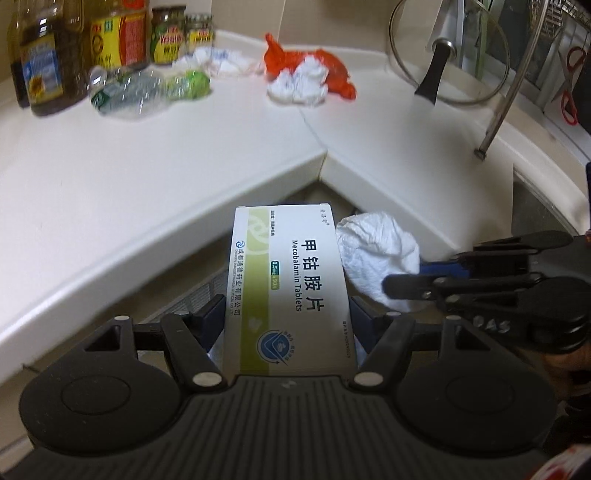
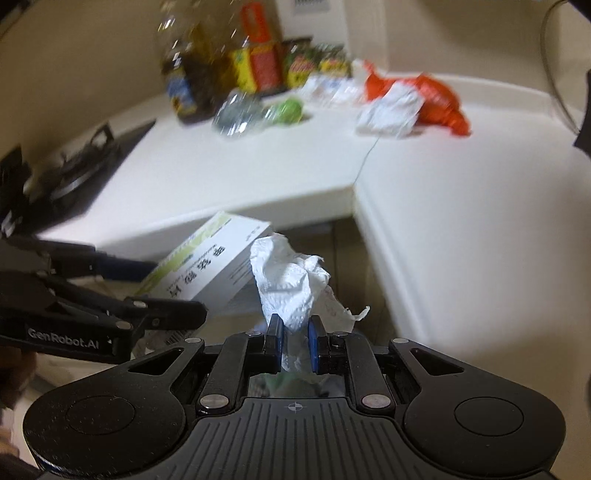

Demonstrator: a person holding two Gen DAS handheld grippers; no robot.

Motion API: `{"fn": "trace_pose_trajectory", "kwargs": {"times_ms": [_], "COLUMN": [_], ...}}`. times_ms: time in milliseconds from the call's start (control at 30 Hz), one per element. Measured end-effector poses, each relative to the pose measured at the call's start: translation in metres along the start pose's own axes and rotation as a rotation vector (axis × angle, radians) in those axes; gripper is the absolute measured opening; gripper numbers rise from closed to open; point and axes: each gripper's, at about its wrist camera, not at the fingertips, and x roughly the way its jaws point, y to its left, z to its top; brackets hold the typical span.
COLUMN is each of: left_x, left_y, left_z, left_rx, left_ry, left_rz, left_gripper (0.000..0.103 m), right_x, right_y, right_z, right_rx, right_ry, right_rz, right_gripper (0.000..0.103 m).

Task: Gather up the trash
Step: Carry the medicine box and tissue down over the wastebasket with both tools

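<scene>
My left gripper point(image 1: 288, 308) is shut on a white and green medicine box point(image 1: 288, 284), which stands out forward below the counter's inner corner. Just right of it, my right gripper point(image 2: 295, 326) is shut on a crumpled white paper towel point(image 2: 290, 280). The left wrist view shows that towel point(image 1: 373, 247) and the right gripper point(image 1: 421, 277) beside the box. On the white counter point(image 1: 184, 155) lie an orange plastic bag point(image 1: 332, 66), a white tissue wad point(image 1: 299, 86), a crushed clear bottle with a green label point(image 1: 147, 88) and a crumpled white wrapper point(image 1: 221, 62).
Oil bottles point(image 1: 44, 62) and jars point(image 1: 168, 33) stand at the counter's back left. A glass pot lid point(image 1: 443, 55) leans at the back right beside a metal rack leg point(image 1: 506, 96). A black gas stove point(image 2: 74, 173) sits at the left.
</scene>
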Motion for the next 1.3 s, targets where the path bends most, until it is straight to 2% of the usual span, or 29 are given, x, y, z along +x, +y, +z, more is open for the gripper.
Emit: {"fn": "trace_pose_trajectory", "kwargs": {"times_ms": [333,600,967,1300], "left_x": [0.043,0.084,0.117,0.125], "left_y": [0.014,0.022,0.031,0.028], "left_z": [-0.040,-0.052,-0.052,-0.053], "left_rx": [-0.050,-0.081,-0.104,-0.108], "left_ry": [0.128,0.205,0.249,0.265], "left_rz": [0.021,0.030,0.043,0.052], "left_gripper": [0.068,0.068,0.068,0.069], "right_x": [0.048,0.075,0.093,0.108], "right_y": [-0.001,-0.007,-0.014,-0.016], "right_z": [-0.030,-0.044,-0.052,-0.050], "right_rx": [-0.018,-0.028,-0.031,-0.030], "right_ry": [0.129,0.161,0.193,0.214], "right_rz": [-0.036,-0.104,-0.135,-0.135], "right_gripper": [0.014,0.014,0.014,0.014]}}
